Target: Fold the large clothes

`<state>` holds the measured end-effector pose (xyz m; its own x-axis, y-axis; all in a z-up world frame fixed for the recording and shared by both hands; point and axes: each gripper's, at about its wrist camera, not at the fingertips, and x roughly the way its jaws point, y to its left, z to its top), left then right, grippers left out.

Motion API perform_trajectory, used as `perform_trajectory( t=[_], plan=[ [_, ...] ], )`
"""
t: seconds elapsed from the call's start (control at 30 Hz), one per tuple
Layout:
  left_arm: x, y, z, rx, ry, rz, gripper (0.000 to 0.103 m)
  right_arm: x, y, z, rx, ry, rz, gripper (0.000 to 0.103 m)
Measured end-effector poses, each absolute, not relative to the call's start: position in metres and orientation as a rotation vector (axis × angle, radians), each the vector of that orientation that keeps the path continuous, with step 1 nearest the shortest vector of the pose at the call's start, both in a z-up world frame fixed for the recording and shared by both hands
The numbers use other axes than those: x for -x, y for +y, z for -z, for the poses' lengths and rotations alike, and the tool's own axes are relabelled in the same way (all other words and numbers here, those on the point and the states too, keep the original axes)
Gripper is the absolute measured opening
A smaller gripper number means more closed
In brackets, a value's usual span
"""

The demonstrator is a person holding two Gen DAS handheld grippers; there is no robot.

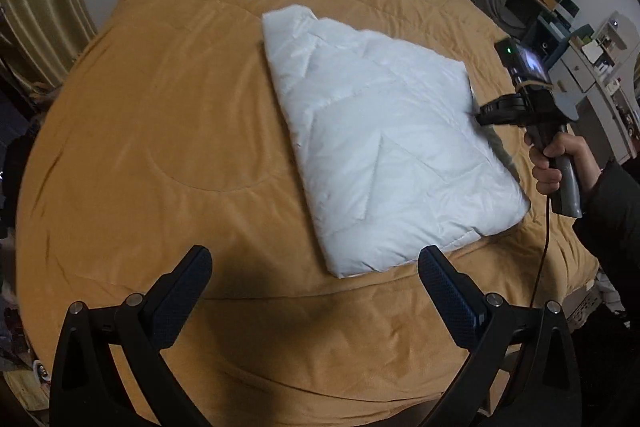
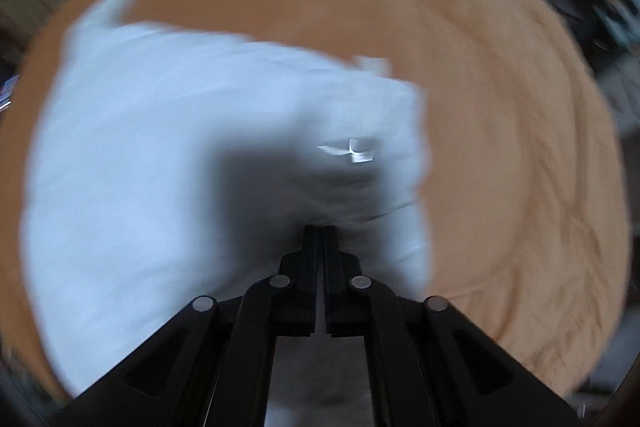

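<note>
A white padded garment [image 1: 384,147] lies folded into a thick rectangle on the mustard-coloured bed [image 1: 160,147]. My left gripper [image 1: 316,275] is open and empty, hovering over the bed just in front of the garment's near corner. My right gripper [image 1: 478,113] shows in the left wrist view at the garment's right edge, held by a hand. In the blurred right wrist view its jaws are closed together, tips [image 2: 320,229] against the white garment [image 2: 160,167]; whether any fabric is pinched between them I cannot tell.
The bed cover spreads wide to the left and far side of the garment. Shelves and drawers [image 1: 580,39] with clutter stand beyond the bed's right side. A curtain [image 1: 44,11] hangs at the left. A cable [image 1: 540,255] hangs from the right gripper's handle.
</note>
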<state>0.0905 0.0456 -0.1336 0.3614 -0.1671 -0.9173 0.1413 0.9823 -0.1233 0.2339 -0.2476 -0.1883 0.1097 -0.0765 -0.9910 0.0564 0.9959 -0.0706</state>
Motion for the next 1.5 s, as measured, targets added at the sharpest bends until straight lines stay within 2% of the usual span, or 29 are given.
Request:
perform_trajectory(
  t=[0.07,0.13,0.23,0.27,0.3,0.33,0.37,0.53,0.63,0.77,0.9,1.03,1.17,1.5],
  plan=[
    [-0.087,0.052,0.108,0.02,1.153,0.163,0.103,-0.23,-0.269,0.178,-0.146,1.469,0.135,0.0],
    [-0.085,0.056,0.084,0.029,1.135,0.136,0.103,-0.216,-0.272,0.146,-0.102,1.428,0.187,0.001],
    [-0.079,0.048,0.051,-0.016,1.13,0.082,0.103,-0.182,-0.259,0.078,0.03,1.348,0.201,0.009],
    [-0.077,0.044,0.041,-0.036,1.131,0.056,0.103,-0.168,-0.254,0.055,0.048,1.339,0.207,0.034],
    [-0.077,0.04,0.033,-0.049,1.135,0.041,0.103,-0.151,-0.249,0.032,0.059,1.346,0.205,0.076],
    [-0.074,0.036,0.023,-0.057,1.142,0.033,0.103,-0.136,-0.246,0.013,0.059,1.358,0.194,0.094],
    [-0.071,0.031,0.014,-0.062,1.149,0.033,0.103,-0.123,-0.241,-0.007,0.059,1.354,0.173,0.103],
    [-0.039,0.021,-0.028,-0.014,1.138,0.008,0.103,-0.05,-0.198,-0.092,0.271,1.225,0.099,0.103],
    [-0.017,0.017,-0.044,0.034,1.086,-0.014,0.103,-0.02,-0.184,-0.106,0.268,1.205,0.054,0.103],
    [0.002,0.015,-0.039,0.053,0.997,-0.101,0.103,-0.003,-0.175,-0.072,0.242,1.234,0.024,0.103],
    [0.005,0.007,-0.023,0.033,1.035,-0.086,0.103,-0.001,-0.175,-0.033,0.268,1.361,0.026,0.103],
    [0.003,-0.001,-0.017,0.023,1.055,-0.051,0.103,-0.004,-0.179,-0.036,0.174,1.387,0.017,0.103],
    [0.001,0.0,-0.016,0.043,1.059,-0.055,0.103,-0.005,-0.17,-0.041,0.211,1.343,0.026,0.103],
    [-0.004,0.007,-0.006,0.108,1.115,-0.034,0.103,-0.001,-0.163,-0.039,0.147,1.384,-0.042,0.103]
  ],
)
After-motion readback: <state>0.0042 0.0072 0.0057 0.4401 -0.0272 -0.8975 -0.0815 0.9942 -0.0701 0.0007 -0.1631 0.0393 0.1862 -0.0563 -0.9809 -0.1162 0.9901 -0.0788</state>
